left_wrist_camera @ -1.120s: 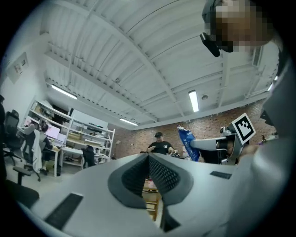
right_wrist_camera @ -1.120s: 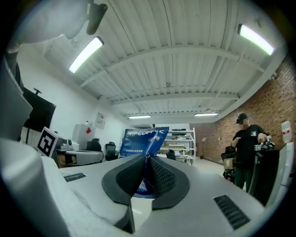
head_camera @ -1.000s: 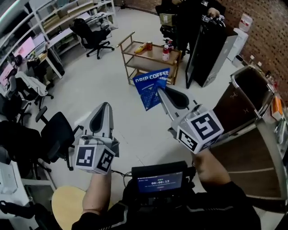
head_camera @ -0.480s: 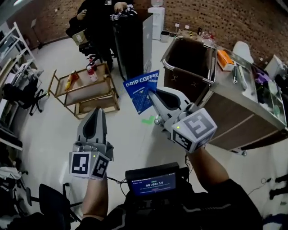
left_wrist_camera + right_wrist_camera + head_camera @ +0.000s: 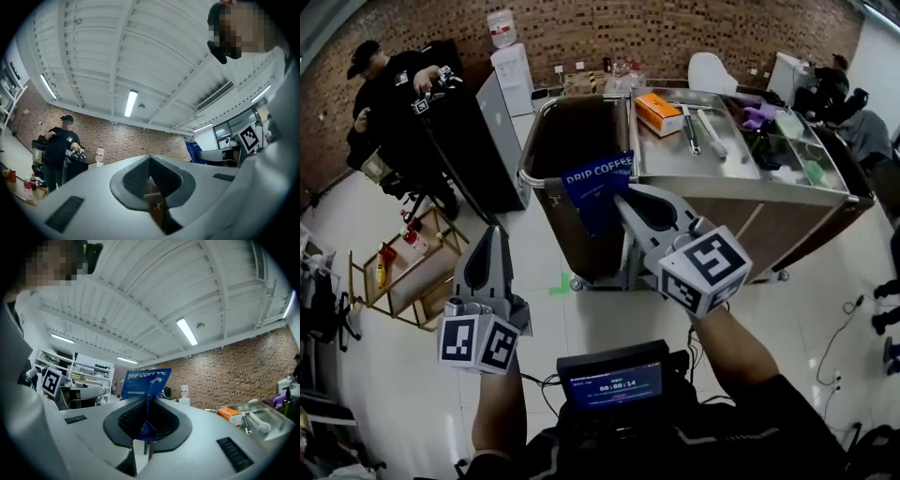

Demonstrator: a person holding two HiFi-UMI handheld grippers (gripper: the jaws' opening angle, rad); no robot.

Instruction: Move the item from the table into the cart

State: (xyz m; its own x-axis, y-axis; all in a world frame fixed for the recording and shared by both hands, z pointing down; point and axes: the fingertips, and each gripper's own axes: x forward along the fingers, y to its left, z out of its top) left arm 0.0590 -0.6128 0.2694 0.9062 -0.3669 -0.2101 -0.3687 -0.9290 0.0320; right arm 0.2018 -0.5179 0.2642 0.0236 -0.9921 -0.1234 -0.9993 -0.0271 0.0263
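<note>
Change since the earlier frame: the outlook has swung round. The wooden trolley (image 5: 405, 272), ahead of both tongs a second ago, now lies left of the left tongs (image 5: 494, 234). The cart (image 5: 675, 157), then off to the right, now stands directly beyond the right tongs (image 5: 623, 200). The grip is unchanged.

Left tongs: jaws together with nothing between them, confirmed in the left gripper view (image 5: 150, 164).

Right tongs: clamped on the lower corner of the blue coffee packet (image 5: 598, 186). The packet stands upright above the jaw tips, as the right gripper view shows (image 5: 146, 380). It is carried in the air.

Hard to make out: in the head view the packet overlaps the near rim of the cart's dark bin (image 5: 572, 141). Whether it is over the bin or short of it cannot be told. The bin's inside is too dark to read. The packet's bottom corner is hidden between the right jaws.

Surroundings: beyond and left of the left tongs, a person in dark clothing (image 5: 389, 89) stands by a black cabinet (image 5: 464, 141), with a water dispenser (image 5: 511, 58) at the brick wall. Beyond and right of the right tongs, the cart's steel top carries an orange box (image 5: 658, 112) and some tools (image 5: 703, 131). Between the two tongs, a green mark (image 5: 561, 286) is on the floor. Nothing stands between the right tongs and the bin.
</note>
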